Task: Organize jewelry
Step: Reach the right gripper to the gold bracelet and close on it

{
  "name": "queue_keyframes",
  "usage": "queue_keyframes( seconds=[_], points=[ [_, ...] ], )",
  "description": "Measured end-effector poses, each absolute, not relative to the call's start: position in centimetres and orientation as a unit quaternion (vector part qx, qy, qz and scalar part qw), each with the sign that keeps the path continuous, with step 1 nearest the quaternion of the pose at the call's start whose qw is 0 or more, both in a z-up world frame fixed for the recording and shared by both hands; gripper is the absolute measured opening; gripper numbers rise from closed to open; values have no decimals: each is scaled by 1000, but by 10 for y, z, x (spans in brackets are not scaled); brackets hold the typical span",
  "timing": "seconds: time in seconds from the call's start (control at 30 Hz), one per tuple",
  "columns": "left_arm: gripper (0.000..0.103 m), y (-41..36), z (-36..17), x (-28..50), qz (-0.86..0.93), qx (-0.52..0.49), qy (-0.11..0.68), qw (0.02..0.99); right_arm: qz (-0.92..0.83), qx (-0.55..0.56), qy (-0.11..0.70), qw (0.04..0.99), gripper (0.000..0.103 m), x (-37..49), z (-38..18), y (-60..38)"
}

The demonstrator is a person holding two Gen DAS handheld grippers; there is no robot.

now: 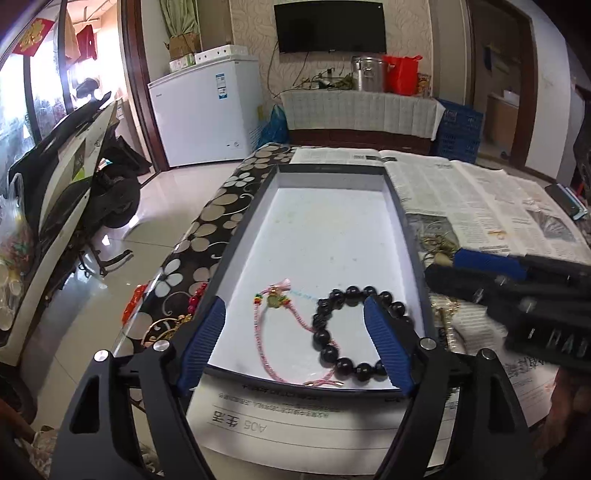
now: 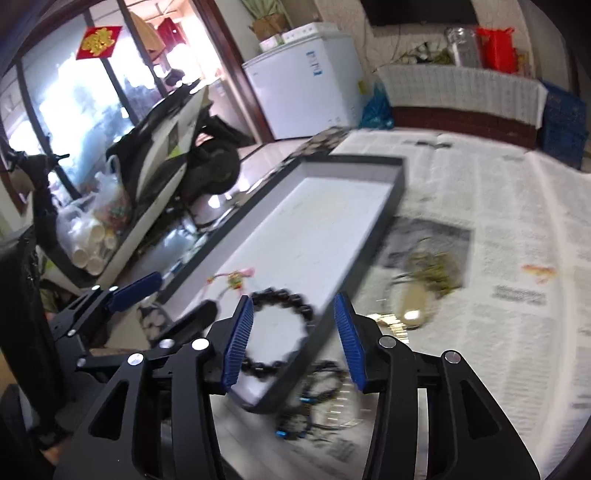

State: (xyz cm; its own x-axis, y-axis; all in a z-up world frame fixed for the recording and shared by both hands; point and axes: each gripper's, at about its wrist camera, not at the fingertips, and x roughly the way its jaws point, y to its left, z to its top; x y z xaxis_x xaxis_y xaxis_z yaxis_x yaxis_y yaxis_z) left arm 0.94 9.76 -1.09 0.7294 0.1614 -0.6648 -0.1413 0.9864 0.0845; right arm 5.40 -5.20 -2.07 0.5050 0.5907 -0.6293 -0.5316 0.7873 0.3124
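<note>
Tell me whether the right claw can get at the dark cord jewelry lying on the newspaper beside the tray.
Probably yes. The right claw is open, and the dark cord jewelry lies just below it on the newspaper, uncovered. The tray wall runs close alongside, which may crowd one finger.

Parted right tongs [image 2: 293,341] above tray's [image 2: 369,162] bead bracelet [image 2: 306,312]

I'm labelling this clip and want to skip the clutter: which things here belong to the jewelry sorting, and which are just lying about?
Part of the job:
- tray
- black bead bracelet in it
- pink cord bracelet in it
- loose jewelry pile on the newspaper beside the tray
- left tongs, open
- right tongs, open

Just lying about:
- newspaper
- white freezer
- scooter
- TV
</note>
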Motion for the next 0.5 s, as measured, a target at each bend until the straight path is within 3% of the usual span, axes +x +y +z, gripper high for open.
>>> queue_keyframes(
  seconds=[0.27,0.5],
  points=[
    [77,57,-9,2,-39,58,344,936,296,70,373,876,50,66,-31,-104],
    [77,32,-9,-6,-91,98,330,934,276,-9,378,884,50,70,-39,-107]
  ],
)
